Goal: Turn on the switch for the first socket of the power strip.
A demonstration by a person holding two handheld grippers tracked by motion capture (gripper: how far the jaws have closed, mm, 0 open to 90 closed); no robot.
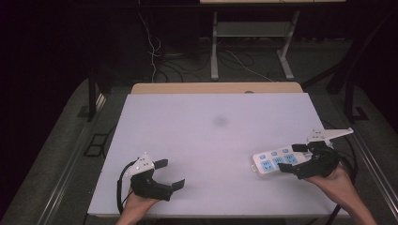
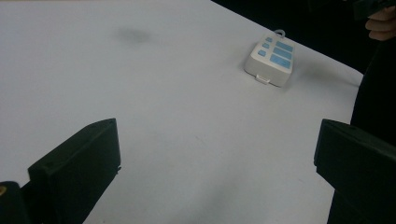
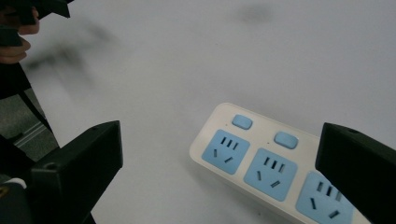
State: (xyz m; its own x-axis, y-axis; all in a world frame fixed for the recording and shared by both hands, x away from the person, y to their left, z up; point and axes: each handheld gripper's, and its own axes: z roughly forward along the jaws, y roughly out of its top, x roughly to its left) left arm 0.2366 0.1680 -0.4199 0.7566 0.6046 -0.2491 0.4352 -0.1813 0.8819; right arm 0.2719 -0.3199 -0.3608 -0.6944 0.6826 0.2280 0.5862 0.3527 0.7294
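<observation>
A white power strip [image 1: 272, 160] with blue sockets and blue switches lies flat on the white table [image 1: 206, 140], near its right edge. My right gripper [image 1: 290, 158] is at the strip's right end, jaws wide open, with nothing gripped. In the right gripper view the strip [image 3: 254, 161] runs from between the jaws to under the right jaw, and the right gripper [image 3: 219, 168] straddles it. My left gripper [image 1: 172, 173] rests open near the front left of the table, over bare surface. The left gripper view has the strip [image 2: 272, 58] far off, beyond the left gripper [image 2: 219, 163].
A faint dark smudge [image 1: 220, 121] marks the table's middle. A wooden strip [image 1: 216, 87] borders the far edge. Beyond it stand a metal table frame [image 1: 253, 42] and loose cables [image 1: 152, 51] on a dark floor. The other hand [image 3: 14, 37] appears top left in the right gripper view.
</observation>
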